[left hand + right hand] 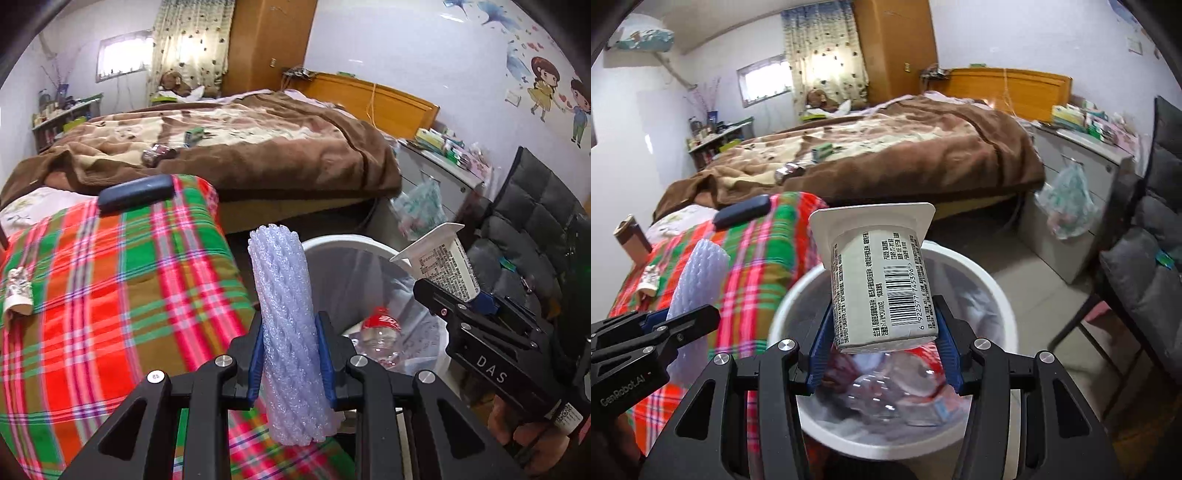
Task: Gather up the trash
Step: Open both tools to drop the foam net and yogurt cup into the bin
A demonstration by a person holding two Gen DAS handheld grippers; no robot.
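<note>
Left wrist view: the left gripper (290,363) pinches a pale foam net sleeve (286,332) between its blue pads, upright, just beside the white trash bin (332,245) and still over the plaid blanket (110,280). A crushed plastic bottle (380,332) already lies in the bin. If the grip opens now, I judge the light sleeve would land on the blanket or catch the bin's rim and tip out.

Right wrist view: the right gripper (882,343) clamps a white yogurt cup (882,288) by its base end, the flanged mouth pointing away, directly above the bin (979,266). The cup sits askew between the pads, held low, so it may twist loose early; any leftover inside could drip. The left gripper (683,317) is near the bin's left rim, so both dropping together risks a knock. More litter (790,171) waits on the bed beyond the bin.
</note>
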